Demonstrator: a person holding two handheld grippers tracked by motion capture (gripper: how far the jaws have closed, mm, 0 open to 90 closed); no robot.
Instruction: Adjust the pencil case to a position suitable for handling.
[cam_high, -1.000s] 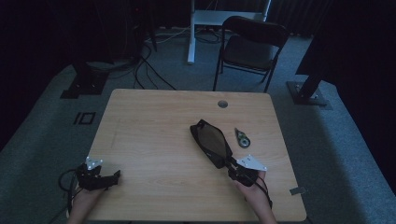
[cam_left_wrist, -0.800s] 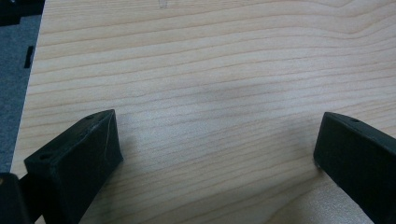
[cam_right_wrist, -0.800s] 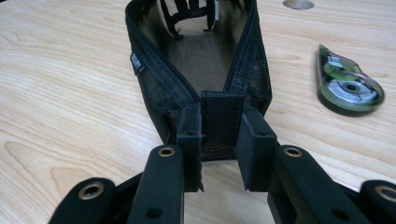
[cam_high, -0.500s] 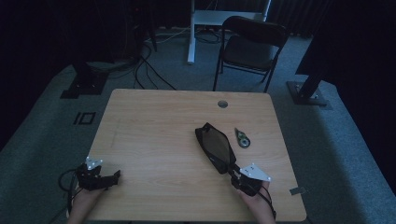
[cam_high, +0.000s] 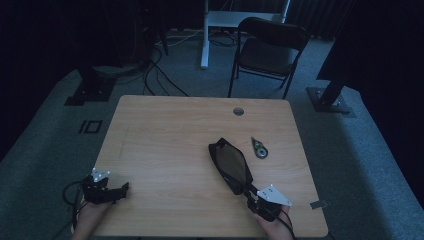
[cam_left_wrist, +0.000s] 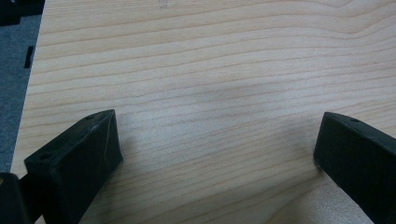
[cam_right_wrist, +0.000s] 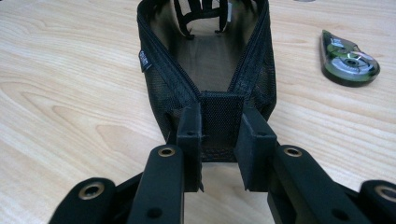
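Tape dispenser (cam_right_wrist: 349, 58) beside mesh pouch (cam_right_wrist: 210, 60) pinched in right gripper (cam_right_wrist: 221, 140); left gripper (cam_left_wrist: 215, 154) jaws wide, empty.

Pouch (cam_right_wrist: 205, 60) far end cut off

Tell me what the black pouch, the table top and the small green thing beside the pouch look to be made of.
Pouch: black woven mesh fabric, matte, with zipper teeth along its open edges. Table top: pale wood or wood-look laminate, showing a smooth printed-looking grain. Green thing: likely glossy translucent plastic, with a wheel visible inside, perhaps a correction-tape dispenser.
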